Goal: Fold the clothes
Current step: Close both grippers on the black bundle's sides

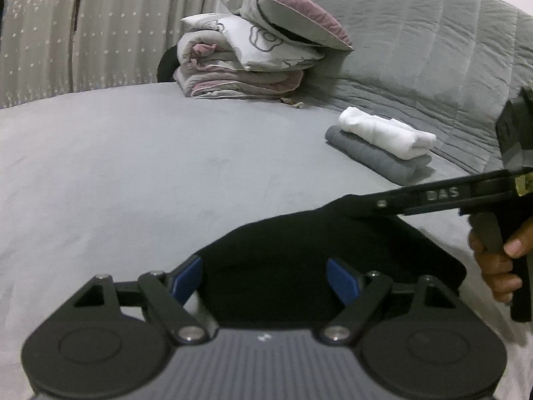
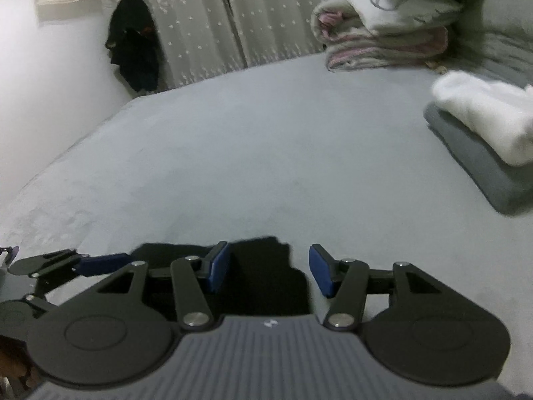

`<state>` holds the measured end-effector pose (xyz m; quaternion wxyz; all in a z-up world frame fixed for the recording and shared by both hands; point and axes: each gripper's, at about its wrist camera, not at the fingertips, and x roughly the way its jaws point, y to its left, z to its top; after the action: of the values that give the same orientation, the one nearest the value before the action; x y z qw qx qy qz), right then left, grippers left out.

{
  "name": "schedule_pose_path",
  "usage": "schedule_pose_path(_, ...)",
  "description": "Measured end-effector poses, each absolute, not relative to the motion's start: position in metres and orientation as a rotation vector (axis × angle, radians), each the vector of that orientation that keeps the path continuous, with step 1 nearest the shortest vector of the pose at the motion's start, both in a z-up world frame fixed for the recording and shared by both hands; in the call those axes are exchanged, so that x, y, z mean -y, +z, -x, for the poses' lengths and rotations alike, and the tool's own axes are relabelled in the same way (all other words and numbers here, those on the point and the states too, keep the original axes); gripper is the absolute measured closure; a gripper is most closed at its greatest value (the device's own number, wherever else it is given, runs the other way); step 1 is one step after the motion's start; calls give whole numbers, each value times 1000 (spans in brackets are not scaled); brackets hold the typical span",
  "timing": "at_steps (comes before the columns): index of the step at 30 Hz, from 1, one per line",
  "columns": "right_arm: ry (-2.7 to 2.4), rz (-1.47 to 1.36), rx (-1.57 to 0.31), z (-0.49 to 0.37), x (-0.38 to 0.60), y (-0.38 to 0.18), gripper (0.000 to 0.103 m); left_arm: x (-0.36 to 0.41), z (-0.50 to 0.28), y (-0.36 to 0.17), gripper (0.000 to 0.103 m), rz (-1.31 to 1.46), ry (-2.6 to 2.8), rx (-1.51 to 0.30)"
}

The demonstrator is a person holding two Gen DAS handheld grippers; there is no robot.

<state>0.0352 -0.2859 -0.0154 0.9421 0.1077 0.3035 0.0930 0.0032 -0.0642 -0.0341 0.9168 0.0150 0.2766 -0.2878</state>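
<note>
A black garment [image 1: 333,250] lies folded on the grey bed sheet [image 1: 133,166], close in front of both grippers. My left gripper [image 1: 266,280] is low over its near left part, blue pads wide apart, cloth showing between and below them, nothing pinched. My right gripper [image 1: 356,208] reaches in from the right, its tip at the garment's far edge, with a hand [image 1: 496,266] on its handle. In the right wrist view my right gripper [image 2: 269,270] stands open over the black garment [image 2: 263,283]. A blue finger of the left gripper [image 2: 100,263] shows at the left.
A folded white garment [image 1: 386,133] sits on a folded grey one [image 1: 376,163] at the right. A pile of pillows and quilts [image 1: 246,60] stands at the back, a quilted grey cover [image 1: 416,50] behind it. Curtains [image 1: 100,33] hang beyond, dark clothing [image 2: 136,53] on the wall.
</note>
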Motion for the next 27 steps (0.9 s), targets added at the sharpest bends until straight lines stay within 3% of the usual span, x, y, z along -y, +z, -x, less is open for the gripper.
schedule_pose_path(13, 165, -180, -639, 8, 317, -14, 46, 32, 1, -37, 20, 27, -554, -645)
schedule_pose_path(27, 218, -393, -686, 22, 357, -16, 46, -11, -19, -51, 21, 525, -646, -807)
